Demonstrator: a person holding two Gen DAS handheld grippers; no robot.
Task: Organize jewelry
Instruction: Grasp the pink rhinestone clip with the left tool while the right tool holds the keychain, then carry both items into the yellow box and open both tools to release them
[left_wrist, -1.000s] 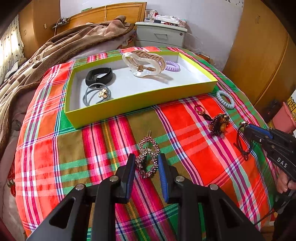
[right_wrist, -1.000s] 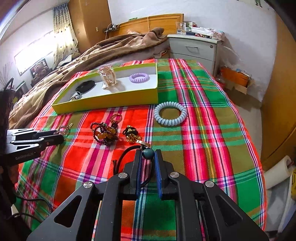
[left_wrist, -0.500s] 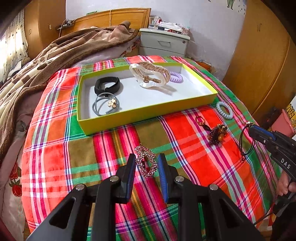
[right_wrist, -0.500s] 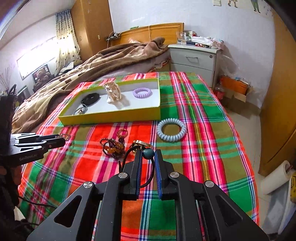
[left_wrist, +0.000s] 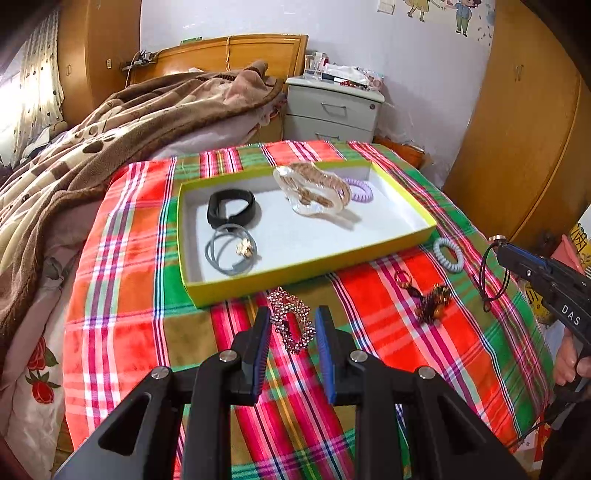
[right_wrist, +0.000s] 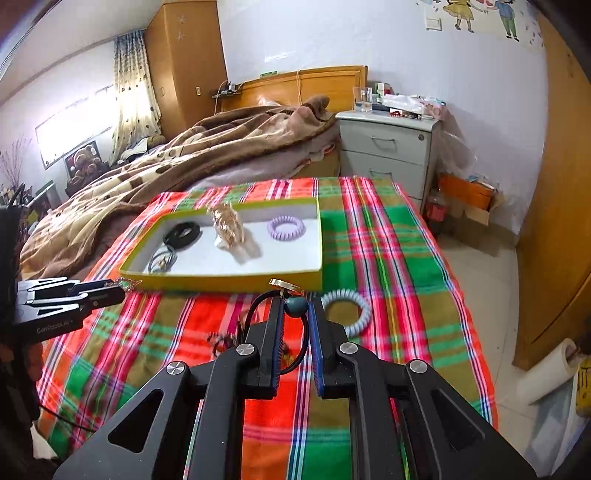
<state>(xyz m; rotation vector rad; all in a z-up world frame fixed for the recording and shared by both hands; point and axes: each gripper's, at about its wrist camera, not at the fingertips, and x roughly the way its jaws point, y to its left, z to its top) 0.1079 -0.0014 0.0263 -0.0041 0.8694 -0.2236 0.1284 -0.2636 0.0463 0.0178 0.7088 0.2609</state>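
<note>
Jewelry sits in two groups on your plaid cloth (left_wrist: 122, 295). Inside the yellow-rimmed tray (left_wrist: 306, 271) you have a black band (left_wrist: 231, 208) at 10 o'clock, a grey hair tie with a gold charm (left_wrist: 231, 254) just below it, a clear claw clip with gold trim (left_wrist: 312, 192) near the middle, and a lilac spiral tie (left_wrist: 360, 190) touching the clip's 3 o'clock side. Outside the tray, a pale blue spiral tie (left_wrist: 448, 254) lies just off its near right corner, and an amber-beaded piece with a gold ring (left_wrist: 428, 297) lies on the cloth at 7 o'clock from that tie.

Your left gripper (left_wrist: 291, 325) is level and low over the cloth, pointing toward the tray's near wall. A pink rhinestone clip (left_wrist: 291, 319) sits between its blue pads; from the right wrist view it appears lifted with the fingertips, but whether the pads truly press it you cannot tell, since a gap shows on each side.

Your right gripper (right_wrist: 295, 314) is raised above the cloth, aimed at the tray's near right corner. Its jaws stand narrow, pinching a black elastic cord with a teal bead (right_wrist: 295, 305) and a gold disc; the cord's loop hangs below the fingers.
</note>
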